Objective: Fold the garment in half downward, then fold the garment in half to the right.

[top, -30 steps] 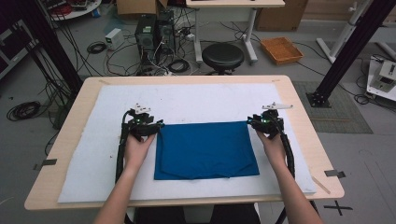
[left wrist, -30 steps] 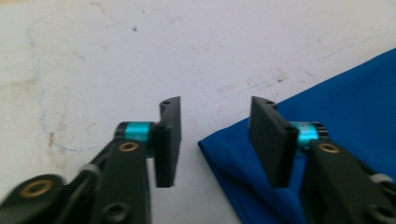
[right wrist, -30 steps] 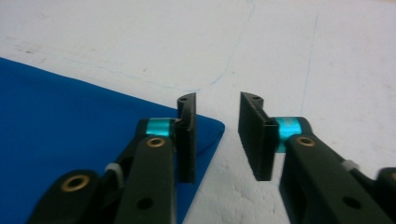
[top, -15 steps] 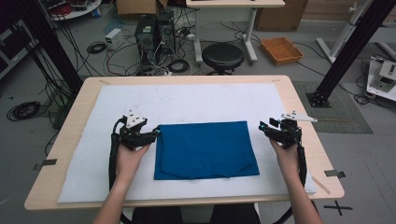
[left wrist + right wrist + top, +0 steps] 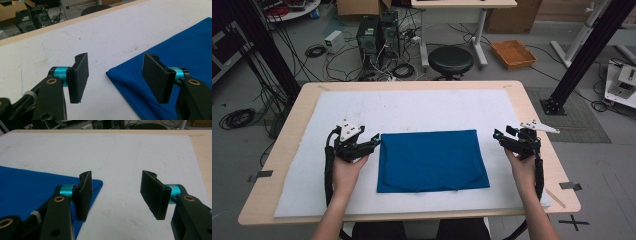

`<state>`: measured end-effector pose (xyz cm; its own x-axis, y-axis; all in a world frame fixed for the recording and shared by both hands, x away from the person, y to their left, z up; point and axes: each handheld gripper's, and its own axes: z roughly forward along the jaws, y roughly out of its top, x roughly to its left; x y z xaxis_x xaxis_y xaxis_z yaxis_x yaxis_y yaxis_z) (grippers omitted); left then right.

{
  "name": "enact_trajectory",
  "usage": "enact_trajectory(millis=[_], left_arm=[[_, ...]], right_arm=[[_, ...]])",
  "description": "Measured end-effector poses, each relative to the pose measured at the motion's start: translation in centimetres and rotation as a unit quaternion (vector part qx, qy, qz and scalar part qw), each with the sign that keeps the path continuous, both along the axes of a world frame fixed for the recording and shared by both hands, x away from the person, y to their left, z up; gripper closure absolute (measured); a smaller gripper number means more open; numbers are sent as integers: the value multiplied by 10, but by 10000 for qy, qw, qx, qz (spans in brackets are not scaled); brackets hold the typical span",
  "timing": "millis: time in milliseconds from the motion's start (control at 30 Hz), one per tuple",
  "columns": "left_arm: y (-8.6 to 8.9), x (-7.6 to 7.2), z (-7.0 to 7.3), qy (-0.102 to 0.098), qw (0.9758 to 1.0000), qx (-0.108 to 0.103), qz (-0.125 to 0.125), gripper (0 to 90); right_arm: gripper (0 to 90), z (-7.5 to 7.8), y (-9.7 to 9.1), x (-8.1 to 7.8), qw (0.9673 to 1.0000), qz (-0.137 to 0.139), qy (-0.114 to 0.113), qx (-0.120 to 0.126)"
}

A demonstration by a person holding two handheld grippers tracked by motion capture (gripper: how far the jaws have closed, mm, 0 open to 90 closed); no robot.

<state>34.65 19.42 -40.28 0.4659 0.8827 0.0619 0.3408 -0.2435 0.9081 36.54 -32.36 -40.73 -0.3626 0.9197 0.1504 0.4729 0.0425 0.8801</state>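
Note:
A blue cloth (image 5: pixel 432 160), folded into a flat rectangle, lies in the middle of the white mat (image 5: pixel 412 107). My left gripper (image 5: pixel 374 141) hovers just off its far left corner, open. Its jaws have just been opening and hold nothing. In the left gripper view the cloth (image 5: pixel 180 50) lies at the right, its corner under my left gripper (image 5: pixel 117 75). My right gripper (image 5: pixel 501 135) stands a little right of the far right corner, open; its jaws have just been opening, with nothing between them. In the right gripper view my right gripper (image 5: pixel 120 192) is over bare mat, the cloth (image 5: pixel 32 187) to its left.
The mat covers most of a wooden table (image 5: pixel 412 85). Beyond the far edge stand a black stool (image 5: pixel 450 59), computer towers (image 5: pixel 374 37) and floor cables. An orange tray (image 5: pixel 513 52) lies on the floor at the back right. Black frame posts (image 5: pixel 584 55) rise at both sides.
Both grippers have let go of the cloth's far corners and moved outward, left to the left and right to the right. The cloth lies flat where it was.

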Motion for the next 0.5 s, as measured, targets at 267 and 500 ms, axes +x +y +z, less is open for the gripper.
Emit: enact_trajectory(millis=[267,500], left_arm=[[-3,0,1,-17,10000,-88,-23,384],[-7,-2,3,47,9998,-108,-163,385]], right_arm=[[428,2,-3,-4,10000,-12,-35,20],[428,3,-5,-6,10000,-41,-44,55]])
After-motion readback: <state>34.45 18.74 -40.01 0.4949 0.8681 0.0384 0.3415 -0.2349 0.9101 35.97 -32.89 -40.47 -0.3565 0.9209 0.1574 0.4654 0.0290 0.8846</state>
